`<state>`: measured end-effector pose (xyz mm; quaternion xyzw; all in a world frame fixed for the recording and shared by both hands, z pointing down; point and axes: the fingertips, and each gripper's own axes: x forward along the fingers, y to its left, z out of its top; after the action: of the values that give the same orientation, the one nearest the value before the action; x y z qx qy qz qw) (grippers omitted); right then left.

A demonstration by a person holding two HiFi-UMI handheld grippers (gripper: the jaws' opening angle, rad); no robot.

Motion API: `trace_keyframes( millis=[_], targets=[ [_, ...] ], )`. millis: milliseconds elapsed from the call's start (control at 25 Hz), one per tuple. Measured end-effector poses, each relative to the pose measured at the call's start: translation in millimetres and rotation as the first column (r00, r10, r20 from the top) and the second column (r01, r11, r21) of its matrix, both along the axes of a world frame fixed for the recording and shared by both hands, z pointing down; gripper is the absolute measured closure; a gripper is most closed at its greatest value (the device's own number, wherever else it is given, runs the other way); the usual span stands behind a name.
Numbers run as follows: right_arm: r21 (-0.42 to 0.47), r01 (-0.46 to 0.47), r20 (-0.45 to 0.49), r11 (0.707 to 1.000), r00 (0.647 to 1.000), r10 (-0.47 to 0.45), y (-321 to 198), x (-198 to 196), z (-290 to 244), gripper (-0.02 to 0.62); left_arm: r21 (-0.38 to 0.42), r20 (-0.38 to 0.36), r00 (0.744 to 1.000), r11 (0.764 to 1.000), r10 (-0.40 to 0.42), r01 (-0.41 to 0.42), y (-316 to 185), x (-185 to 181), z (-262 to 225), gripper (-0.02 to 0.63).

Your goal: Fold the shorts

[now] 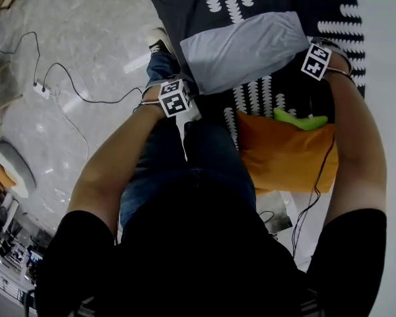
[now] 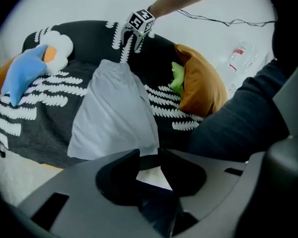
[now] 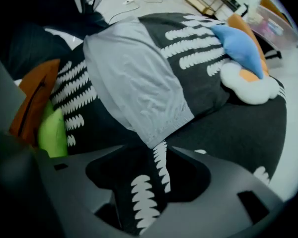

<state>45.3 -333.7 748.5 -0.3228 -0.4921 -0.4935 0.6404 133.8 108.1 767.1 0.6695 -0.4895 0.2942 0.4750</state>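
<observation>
The grey shorts point(image 1: 244, 48) lie folded into a flat panel on a dark blanket with white leaf print point(image 1: 330, 5). In the left gripper view the shorts point(image 2: 114, 113) spread just beyond my left gripper point(image 2: 149, 158). Its jaws stand apart with no cloth between them. In the right gripper view a corner of the shorts point(image 3: 134, 83) ends right at the tips of my right gripper point(image 3: 156, 155). That gripper is open above the patterned blanket point(image 3: 238, 128), with nothing pinched. Both grippers hang a little above the fabric, one at each near corner.
An orange cushion point(image 1: 287, 154) with a green toy point(image 1: 300, 119) lies at the blanket's near right. A blue and white plush point(image 3: 241, 48) rests at the far end. My jeans-clad legs point(image 1: 185, 164) stand against the edge. A cable and power strip point(image 1: 43, 88) lie on the floor to the left.
</observation>
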Motion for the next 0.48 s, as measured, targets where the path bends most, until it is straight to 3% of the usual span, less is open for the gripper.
trace_keyframes(
  millis=[120, 240, 360, 480],
  targets=[
    [-0.066, -0.181, 0.074, 0.981, 0.98, 0.186, 5, -9, -37, 0.35, 0.029, 0.012, 0.999, 0.999, -0.045, 0.045, -5, -29, -36, 0.456],
    [-0.129, -0.321, 0.155, 0.938, 0.928, 0.339, 2, -16, -79, 0.353, 0.058, 0.031, 0.998, 0.996, -0.063, 0.061, -14, -61, -76, 0.456],
    [-0.199, -0.437, 0.211, 0.877, 0.855, 0.474, 5, -16, -119, 0.354, 0.088, 0.055, 0.997, 0.995, -0.061, 0.056, -23, -95, -117, 0.454],
    [-0.295, -0.525, 0.264, 0.798, 0.758, 0.596, 11, -27, -163, 0.356, 0.116, 0.07, 0.995, 0.991, -0.072, 0.064, -37, -136, -160, 0.453]
  ],
)
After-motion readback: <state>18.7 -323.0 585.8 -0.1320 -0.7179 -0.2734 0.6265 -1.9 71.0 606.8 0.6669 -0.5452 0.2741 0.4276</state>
